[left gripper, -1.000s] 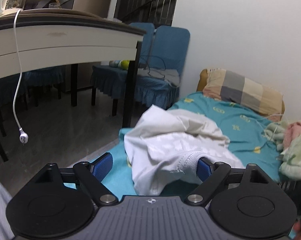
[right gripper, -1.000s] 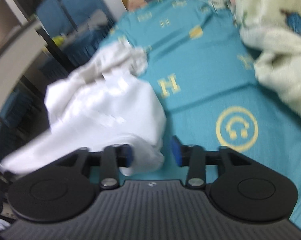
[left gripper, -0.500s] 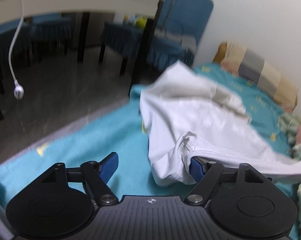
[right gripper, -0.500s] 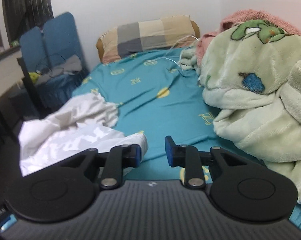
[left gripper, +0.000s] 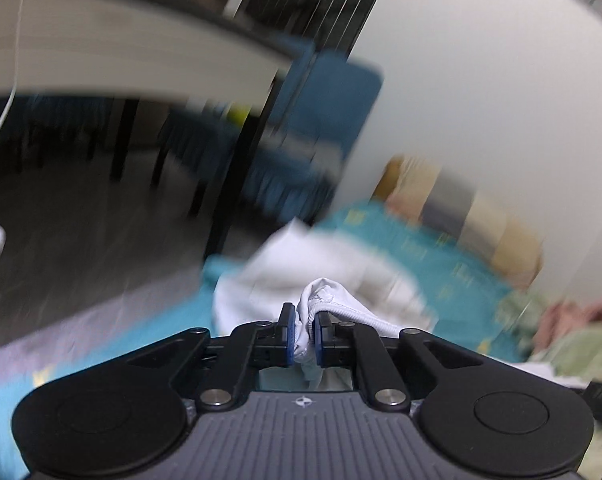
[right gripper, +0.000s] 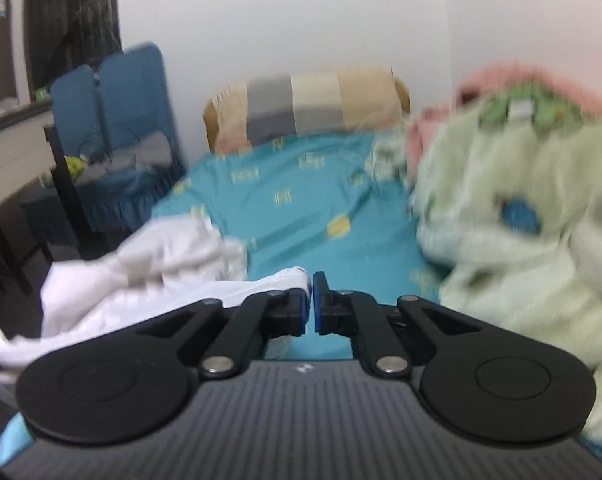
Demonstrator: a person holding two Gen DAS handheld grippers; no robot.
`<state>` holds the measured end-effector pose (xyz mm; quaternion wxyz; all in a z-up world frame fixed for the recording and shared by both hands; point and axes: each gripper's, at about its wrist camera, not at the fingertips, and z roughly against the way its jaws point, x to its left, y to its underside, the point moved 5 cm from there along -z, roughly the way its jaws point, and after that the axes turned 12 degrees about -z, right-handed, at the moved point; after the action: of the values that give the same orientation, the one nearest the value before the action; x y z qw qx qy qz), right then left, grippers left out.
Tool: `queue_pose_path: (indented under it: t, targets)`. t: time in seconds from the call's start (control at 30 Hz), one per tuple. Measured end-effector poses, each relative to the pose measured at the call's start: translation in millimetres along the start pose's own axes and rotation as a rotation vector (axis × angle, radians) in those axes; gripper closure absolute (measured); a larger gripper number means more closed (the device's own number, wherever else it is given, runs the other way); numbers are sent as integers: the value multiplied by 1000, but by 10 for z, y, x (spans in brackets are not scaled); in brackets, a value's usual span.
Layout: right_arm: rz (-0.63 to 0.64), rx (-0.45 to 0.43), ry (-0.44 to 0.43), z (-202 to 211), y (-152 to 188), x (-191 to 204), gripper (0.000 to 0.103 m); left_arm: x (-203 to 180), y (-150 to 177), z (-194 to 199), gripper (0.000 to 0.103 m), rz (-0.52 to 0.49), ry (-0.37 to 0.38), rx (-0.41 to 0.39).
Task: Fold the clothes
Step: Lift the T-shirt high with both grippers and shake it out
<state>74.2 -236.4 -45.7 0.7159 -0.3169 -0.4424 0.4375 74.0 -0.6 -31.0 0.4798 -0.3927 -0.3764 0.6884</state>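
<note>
- White cotton-like cloth, crumpled and soft: that is the garment (left gripper: 333, 276) you are working on, heaped on the teal bed sheet (right gripper: 301, 208) near the bed's left edge, toward 9 o'clock in your right wrist view.
- A stitched, ribbed hem bunches up in a knot just above your left gripper (left gripper: 301, 334), then runs off toward 4 o'clock.
- Your left gripper's blue-padded fingers (left gripper: 287, 332) are clamped on that bunched hem, cloth squeezed between them.
- Your right gripper (right gripper: 309, 312) has its fingers drawn nearly together; a rounded edge of the garment (right gripper: 173, 280) sits at the tip of the left-hand finger, spreading away to 9 o'clock. Whether any cloth is pinched between the pads, you cannot tell.
- A fluffy pale green blanket (right gripper: 521, 216) lies piled at 3 o'clock; a checked pillow (right gripper: 313, 100) sits at 12 o'clock by the wall.
- Both views are motion-blurred.
</note>
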Motion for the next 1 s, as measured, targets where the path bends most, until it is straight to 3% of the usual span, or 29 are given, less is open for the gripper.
queue_pose_path:
  t: [0.13, 0.2, 0.43, 0.6, 0.73, 0.8, 0.87, 1.0]
  targets:
    - [21, -118, -37, 352, -443, 303, 97, -64, -751, 318, 96, -25, 56, -154]
    - [6, -193, -83, 658, -868, 488, 97, -103, -1186, 557, 96, -40, 88, -238]
    - [-7, -432, -222, 2077, -2199, 1068, 98, -278, -2700, 1631, 96, -104, 196, -474]
    - [2, -566, -295, 3211, -2832, 1271, 97, -344, -3543, 2626, 96, -118, 269, -580]
    - [32, -649, -316, 3886, -3150, 1338, 97, -421, -3926, 3305, 96, -127, 314, -630]
    - [41, -653, -309, 4002, -3277, 1331, 97, -485, -4025, 3477, 96, -139, 328, -630]
    - [41, -639, -302, 3936, -3369, 1298, 97, -577, -4085, 3588, 96, -153, 339, -623]
    - [58, -581, -244, 3397, -3369, 1223, 97, -806, -4065, 3218, 97, -183, 336, -552]
